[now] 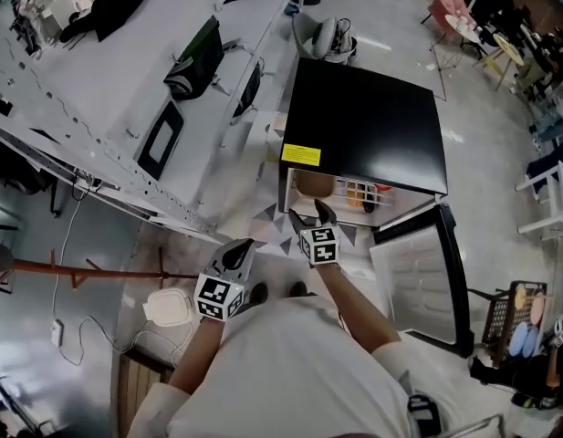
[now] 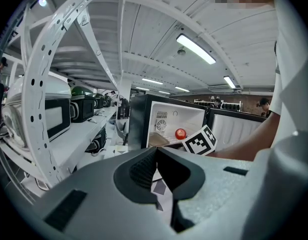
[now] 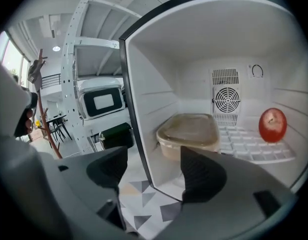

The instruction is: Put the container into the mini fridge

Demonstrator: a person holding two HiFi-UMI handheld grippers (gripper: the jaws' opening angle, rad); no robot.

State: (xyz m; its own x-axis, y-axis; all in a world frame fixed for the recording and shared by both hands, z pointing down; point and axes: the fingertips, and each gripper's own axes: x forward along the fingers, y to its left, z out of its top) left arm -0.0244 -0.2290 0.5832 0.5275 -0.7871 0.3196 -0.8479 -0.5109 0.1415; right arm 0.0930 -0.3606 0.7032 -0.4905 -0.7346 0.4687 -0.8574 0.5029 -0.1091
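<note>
The black mini fridge (image 1: 363, 126) stands open, its door (image 1: 425, 276) swung out to the right. A beige lidded container (image 3: 188, 134) rests on the wire shelf inside, at the left; in the head view the container (image 1: 315, 184) shows just under the fridge top. A red apple (image 3: 272, 124) lies on the same shelf at the right, and the apple (image 2: 180, 133) also shows in the left gripper view. My right gripper (image 3: 154, 171) is open and empty just outside the fridge mouth; the head view has this gripper (image 1: 310, 213) before the opening. My left gripper (image 1: 240, 249) hangs lower left, its jaws together and empty.
A white perforated shelving rack (image 1: 126, 108) with microwaves (image 2: 54, 116) and bags runs along the left. A white lid-like object (image 1: 169, 308) and cables lie on the floor at lower left. The floor before the fridge has a triangle-patterned mat (image 3: 139, 191).
</note>
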